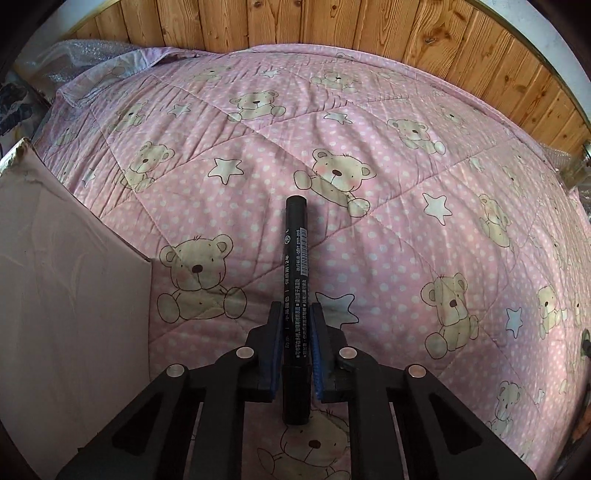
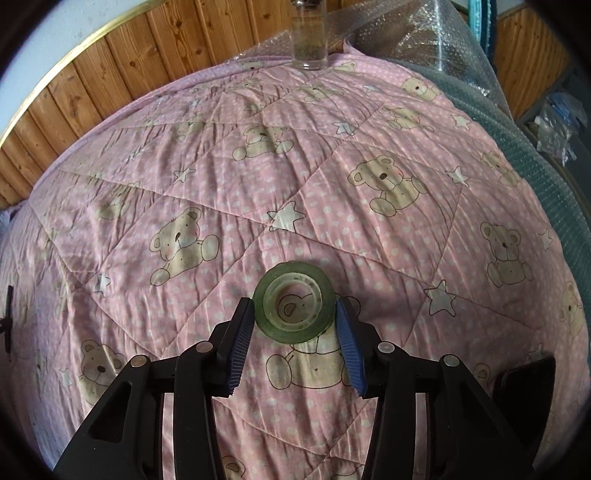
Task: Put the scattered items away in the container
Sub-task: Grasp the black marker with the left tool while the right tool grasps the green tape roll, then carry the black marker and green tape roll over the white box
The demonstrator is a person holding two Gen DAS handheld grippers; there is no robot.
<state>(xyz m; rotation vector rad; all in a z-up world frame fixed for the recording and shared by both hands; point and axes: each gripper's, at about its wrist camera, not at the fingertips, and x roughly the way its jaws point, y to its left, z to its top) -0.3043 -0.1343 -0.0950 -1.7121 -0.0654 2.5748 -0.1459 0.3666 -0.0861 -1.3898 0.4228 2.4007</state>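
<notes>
A black marker pen (image 1: pixel 295 280) with white print and a barcode sticks forward from my left gripper (image 1: pixel 297 306), which is shut on its barrel above the pink bear-print quilt (image 1: pixel 388 258). The flap of a cardboard box (image 1: pixel 70 288) rises just to the left of that gripper. In the right wrist view a roll of clear greenish tape (image 2: pixel 294 308) lies flat on the quilt (image 2: pixel 258 177). My right gripper (image 2: pixel 294 308) is open, its blue-padded fingers on either side of the roll, close to its rim.
Wooden wall panelling (image 1: pixel 332 22) runs behind the bed. A clear glass jar (image 2: pixel 308 37) stands at the quilt's far edge, with bubble wrap (image 2: pixel 443 40) heaped to its right. A dark object (image 2: pixel 528 380) sits at the lower right, and the other gripper (image 2: pixel 7 317) shows at the left edge.
</notes>
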